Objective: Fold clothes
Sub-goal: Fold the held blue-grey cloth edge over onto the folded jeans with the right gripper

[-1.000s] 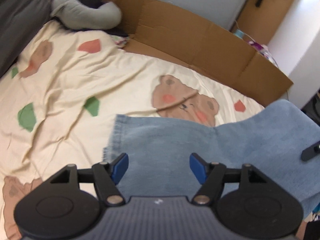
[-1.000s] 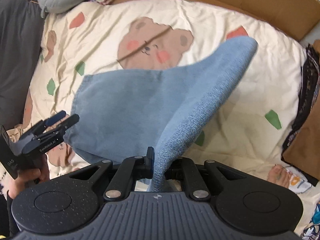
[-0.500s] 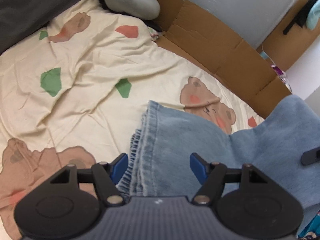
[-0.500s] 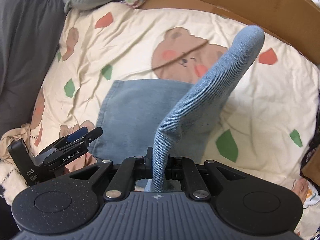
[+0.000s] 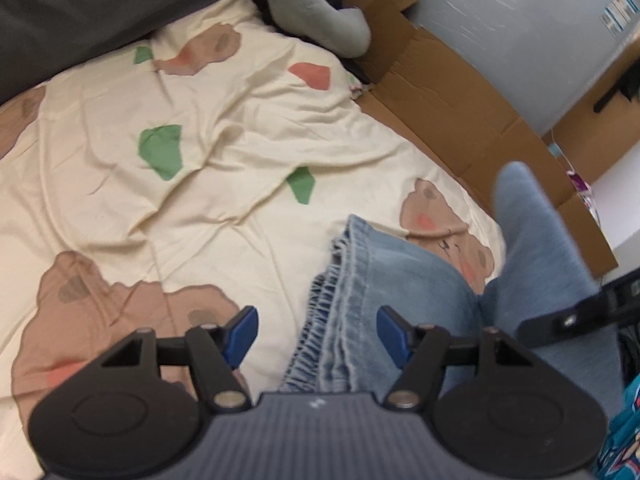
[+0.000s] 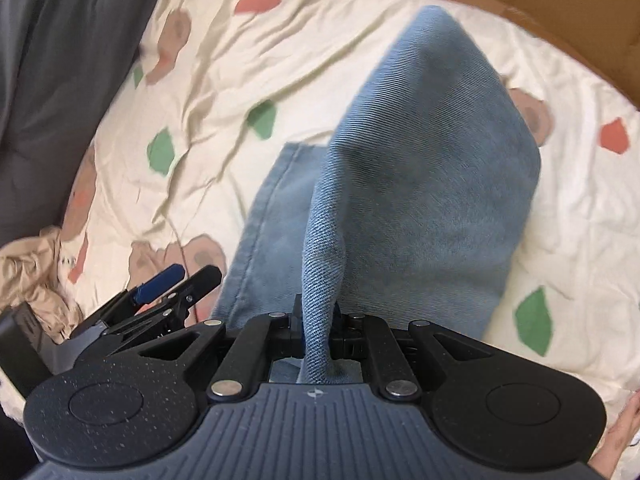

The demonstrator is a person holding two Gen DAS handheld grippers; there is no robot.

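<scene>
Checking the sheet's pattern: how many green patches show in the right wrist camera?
4 green patches: one by the grey blanket, two left of the lifted jeans, one at lower right. The jeans may hide more.

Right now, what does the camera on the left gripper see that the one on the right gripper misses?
Only the left wrist view shows the grey cushion, the jeans' frayed hem and the left gripper closing, pads not yet on the cloth. Only the right wrist view shows the right gripper clamped on a raised fold, and a crumpled beige garment. Both show the jeans, bear-print sheet and cardboard.
</scene>
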